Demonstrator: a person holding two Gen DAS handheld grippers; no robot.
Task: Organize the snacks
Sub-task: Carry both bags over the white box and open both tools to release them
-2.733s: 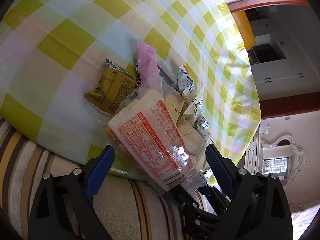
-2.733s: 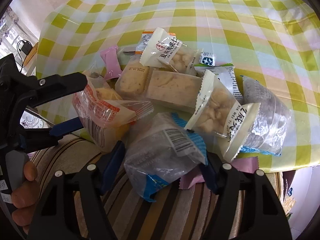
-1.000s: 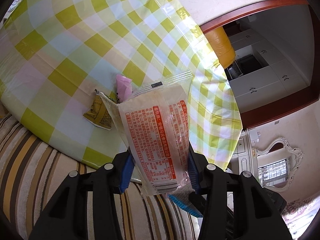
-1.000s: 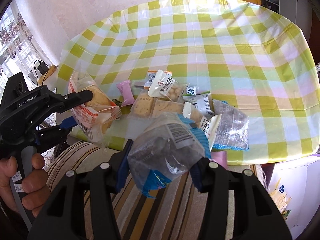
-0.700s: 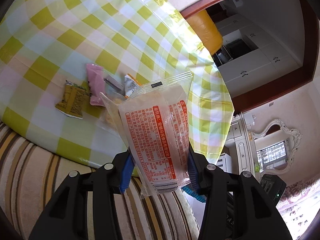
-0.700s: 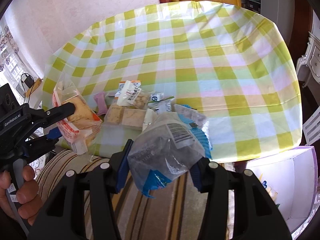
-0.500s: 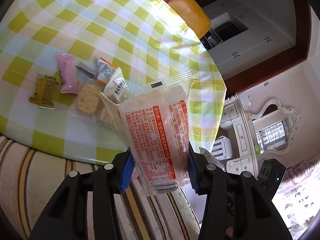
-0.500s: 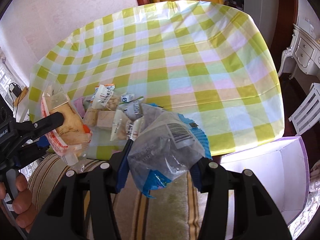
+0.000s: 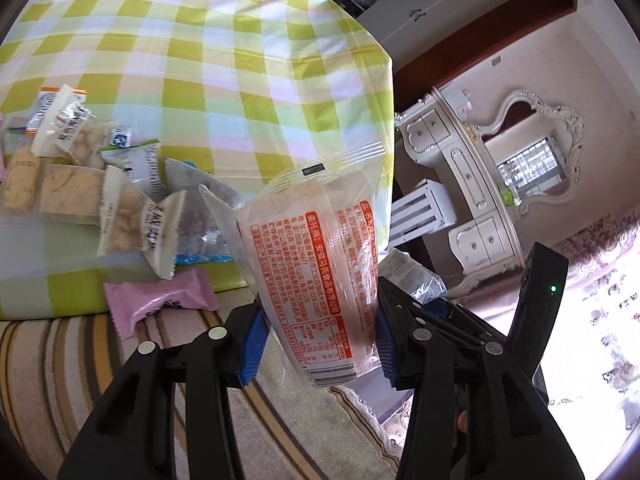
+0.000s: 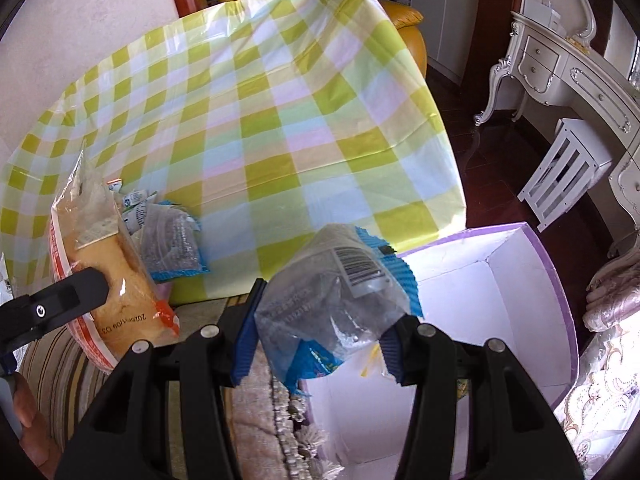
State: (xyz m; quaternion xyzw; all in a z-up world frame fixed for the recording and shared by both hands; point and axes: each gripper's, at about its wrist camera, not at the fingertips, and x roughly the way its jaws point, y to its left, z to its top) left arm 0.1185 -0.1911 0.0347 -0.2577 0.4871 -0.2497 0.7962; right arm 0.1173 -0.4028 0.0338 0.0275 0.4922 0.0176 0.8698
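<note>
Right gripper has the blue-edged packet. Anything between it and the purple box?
Nothing visible. The blue-edged packet, clamped in the right gripper, hangs at the near left corner of the open purple box, whose visible white interior is nearly bare.

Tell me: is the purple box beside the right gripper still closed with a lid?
No. The purple box is open, showing its white inside beside the right gripper, which holds a blue-edged packet.

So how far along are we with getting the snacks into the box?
Early. The white box looks nearly empty. In hand: the left gripper clamps the orange-printed bread pack, the right gripper the clear blue-edged pack at the box. A pile of snacks remains on the table.
</note>
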